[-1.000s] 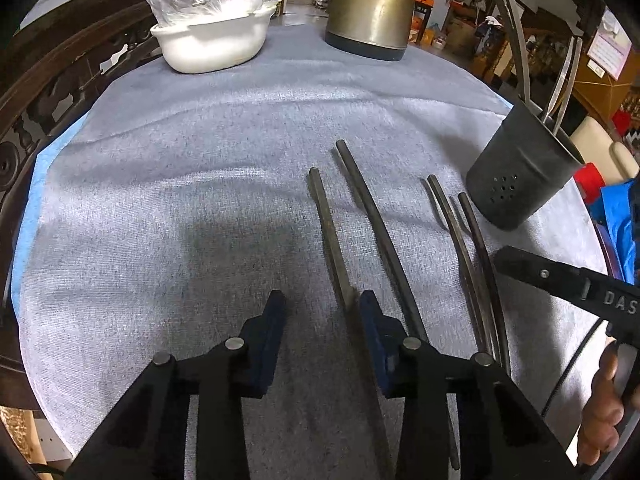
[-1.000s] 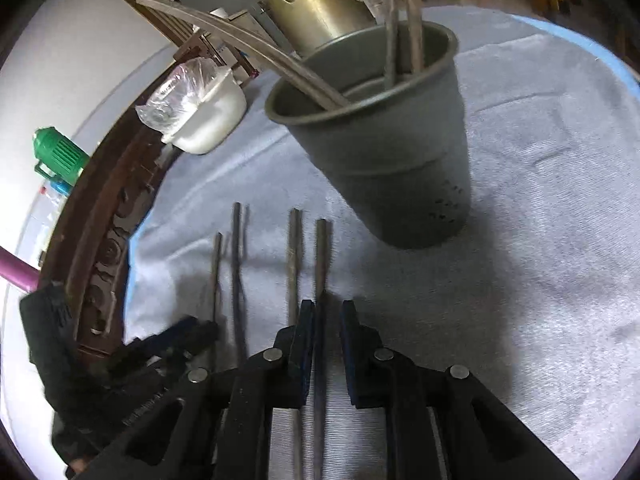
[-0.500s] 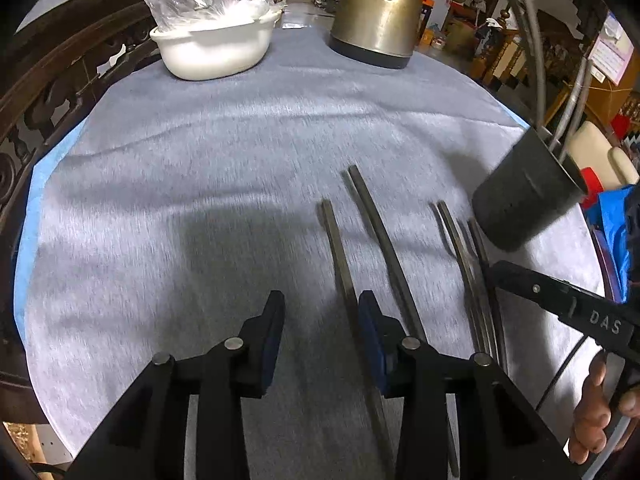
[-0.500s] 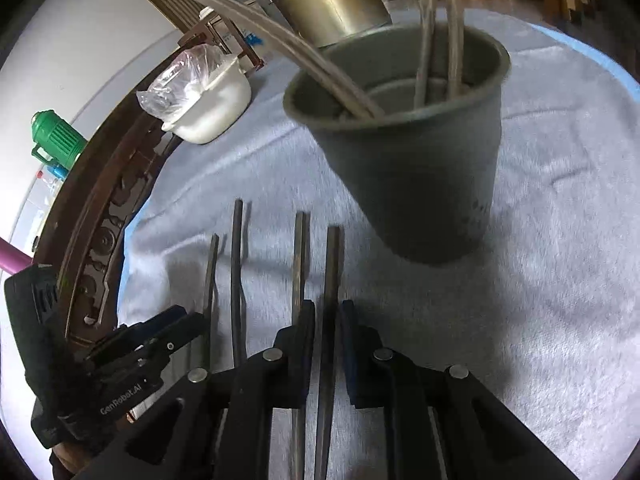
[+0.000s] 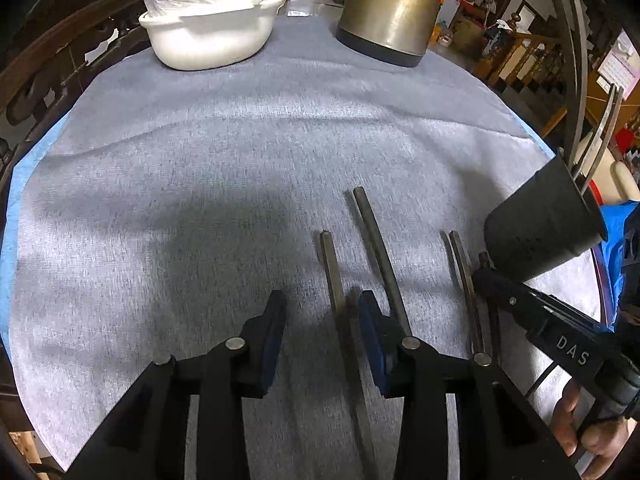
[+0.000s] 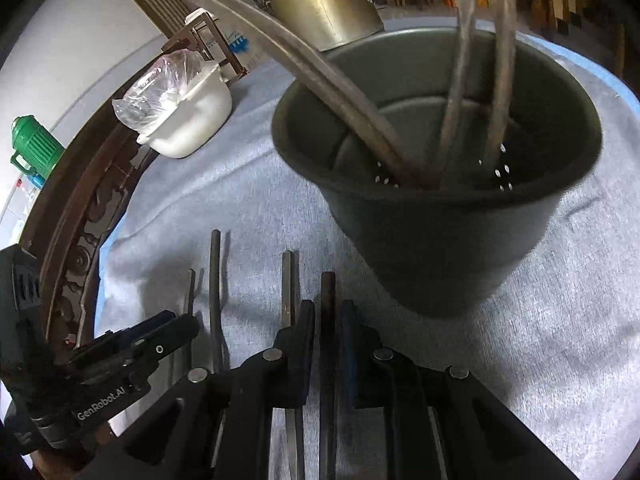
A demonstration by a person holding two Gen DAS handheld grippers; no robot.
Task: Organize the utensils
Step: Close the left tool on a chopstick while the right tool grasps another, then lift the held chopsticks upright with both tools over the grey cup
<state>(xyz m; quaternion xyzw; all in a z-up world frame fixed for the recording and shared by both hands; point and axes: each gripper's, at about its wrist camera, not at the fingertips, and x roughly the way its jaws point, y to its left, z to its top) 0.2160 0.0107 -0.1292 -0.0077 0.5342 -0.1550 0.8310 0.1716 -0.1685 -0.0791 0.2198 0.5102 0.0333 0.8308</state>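
Note:
Several dark metal utensils lie side by side on the grey cloth [image 5: 200, 168]. My left gripper [image 5: 322, 326] is open, low over the cloth, its jaws around the leftmost utensil handle [image 5: 332, 272]. My right gripper [image 6: 327, 324] is shut on the rightmost utensil handle [image 6: 327, 292], which is lifted off the cloth. The dark utensil holder [image 6: 436, 184] stands just beyond it with three utensils [image 6: 320, 72] leaning inside. The holder also shows in the left wrist view [image 5: 540, 228], with the right gripper [image 5: 486, 276] below it.
A white bowl covered with plastic [image 5: 212, 28] and a brass-coloured kettle [image 5: 396, 8] stand at the far edge. A carved wooden rail [image 6: 80, 216] runs along the left. The cloth's blue edge [image 5: 8, 216] marks the table's rim.
My right gripper has risen and moved closer to the holder, with the utensil handle now lifted between its jaws. My left gripper has drawn back slightly along the leftmost utensil, still open.

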